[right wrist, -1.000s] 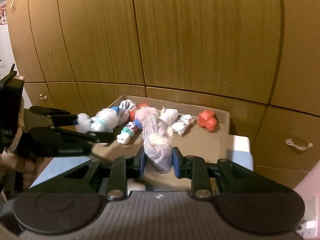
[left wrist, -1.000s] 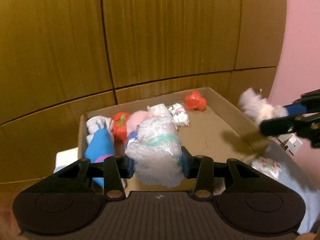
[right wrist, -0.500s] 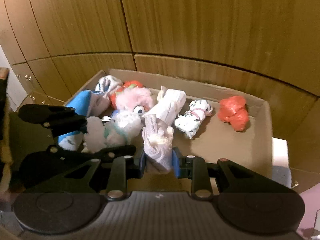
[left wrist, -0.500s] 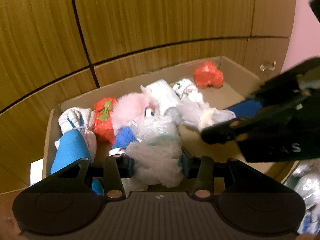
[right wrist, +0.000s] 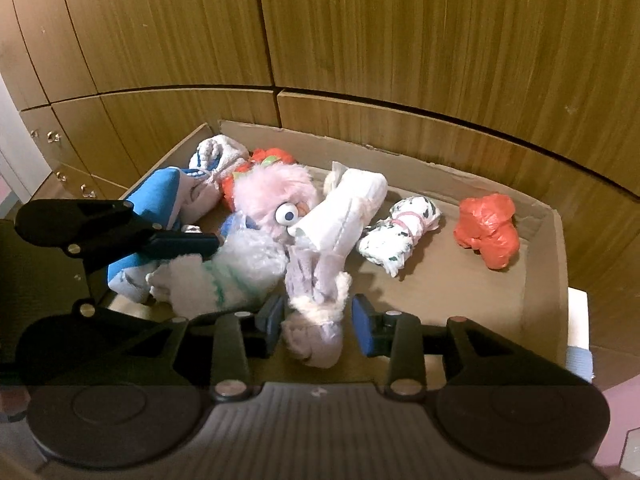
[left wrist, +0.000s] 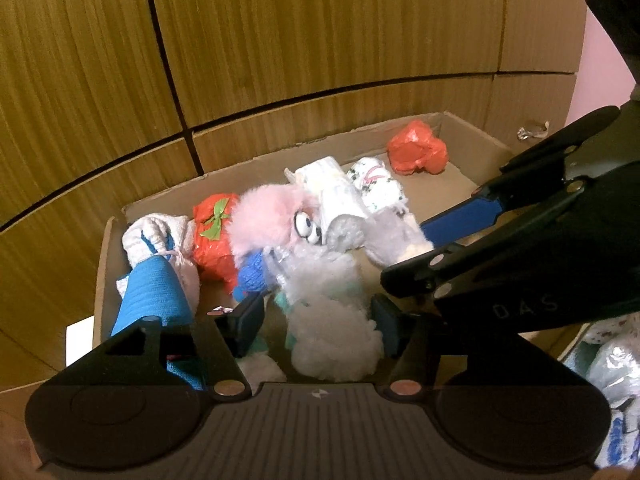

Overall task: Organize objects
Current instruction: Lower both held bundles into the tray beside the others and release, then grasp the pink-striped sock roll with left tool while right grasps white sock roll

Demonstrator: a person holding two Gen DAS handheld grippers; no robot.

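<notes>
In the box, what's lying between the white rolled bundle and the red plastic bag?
The right wrist view shows a spotted white bundle between the white roll and red bag.

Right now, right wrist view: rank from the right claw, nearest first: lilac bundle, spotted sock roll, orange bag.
1. Lilac bundle: between the right claw's opening jaws.
2. Spotted sock roll: farther in, mid-box.
3. Orange bag: farthest, by the right wall of the cardboard box.
</notes>
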